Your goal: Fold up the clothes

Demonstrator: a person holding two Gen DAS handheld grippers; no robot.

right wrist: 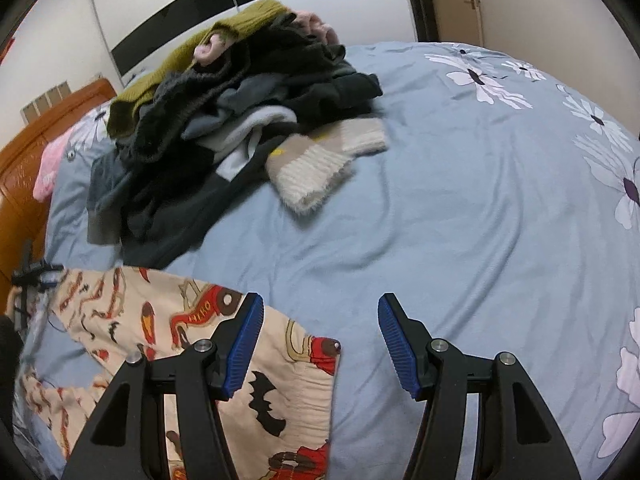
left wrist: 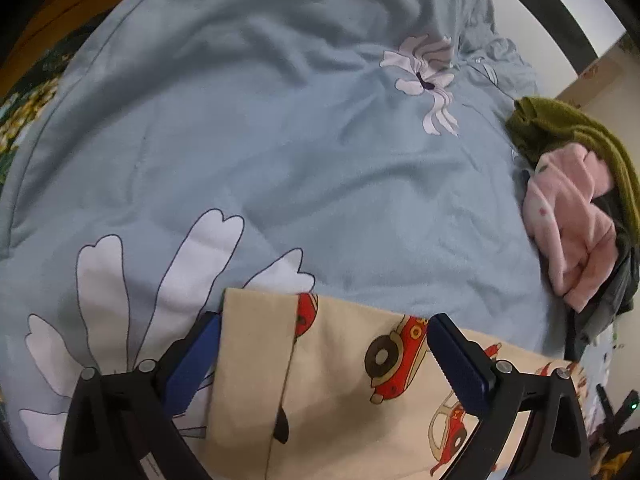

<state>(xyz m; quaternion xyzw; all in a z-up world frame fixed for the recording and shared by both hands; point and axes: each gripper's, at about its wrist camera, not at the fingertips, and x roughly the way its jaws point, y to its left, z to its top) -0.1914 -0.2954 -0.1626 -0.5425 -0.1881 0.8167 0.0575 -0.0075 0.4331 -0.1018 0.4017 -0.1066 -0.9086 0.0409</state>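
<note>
The cream car-print garment (left wrist: 360,380) lay flat on the bed, on the blue floral duvet (left wrist: 280,160), at the near edge of both wrist views. In the left wrist view its upper left corner was folded over, showing the plain inner side as a strip beside the printed face.

The left claw (left wrist: 324,354) stood with its blue pads wide apart above the garment, one pad at the folded strip's left edge, the other over the red car print. It gripped nothing; whether the pads touched the cloth could not be determined.

The right claw (right wrist: 320,344) was likewise spread apart and held nothing. Its left finger (right wrist: 244,344) stood over the garment's (right wrist: 280,380) right portion, near a black bat print; its right finger was over bare duvet (right wrist: 460,200).

A pile of unfolded clothes (right wrist: 240,120) sat further back on the bed, well apart from the garment: olive knit, dark and grey items, a pink fleece piece and a cream fuzzy knit at its near edge. An orange wooden headboard (right wrist: 24,168) bordered the bed on the left of the right wrist view.
</note>
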